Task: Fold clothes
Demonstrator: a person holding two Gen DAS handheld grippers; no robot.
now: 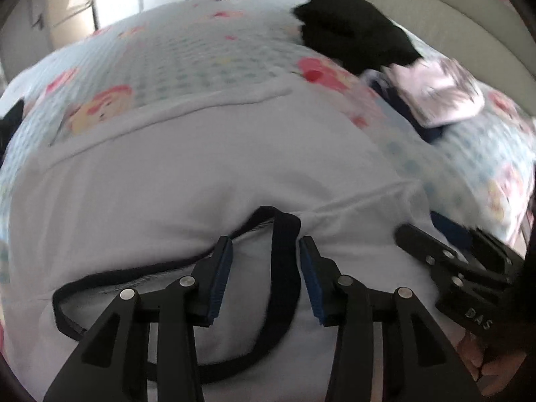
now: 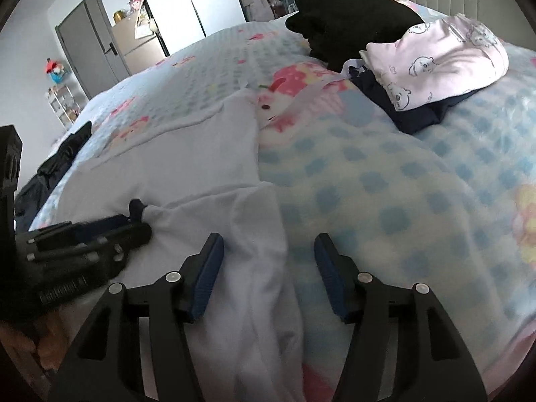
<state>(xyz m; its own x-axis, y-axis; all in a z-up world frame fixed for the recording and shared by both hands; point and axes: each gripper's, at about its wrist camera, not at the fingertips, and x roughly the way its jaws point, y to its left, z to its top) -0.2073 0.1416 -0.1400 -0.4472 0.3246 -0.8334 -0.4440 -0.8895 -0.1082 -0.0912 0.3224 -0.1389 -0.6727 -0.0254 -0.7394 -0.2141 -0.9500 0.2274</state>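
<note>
A white T-shirt (image 1: 201, 184) with a dark navy collar (image 1: 284, 251) lies spread on the bed. My left gripper (image 1: 264, 244) is open and points down at the neckline, with the collar band in the gap between its blue pads, nearer the right one. My right gripper (image 2: 268, 239) is also open, over the shirt's right edge (image 2: 254, 268). A fold of white fabric lies between its fingers, close to the left pad. In the right wrist view the left gripper (image 2: 134, 224) shows at the left.
The bed has a blue-checked cartoon blanket (image 2: 385, 184). At the back lie a black garment (image 2: 351, 16) and a folded pink printed garment (image 2: 445, 60) on a navy one (image 2: 415, 114), before a beige headboard (image 1: 435, 6). Dark clothes (image 2: 60, 160) lie at the left edge.
</note>
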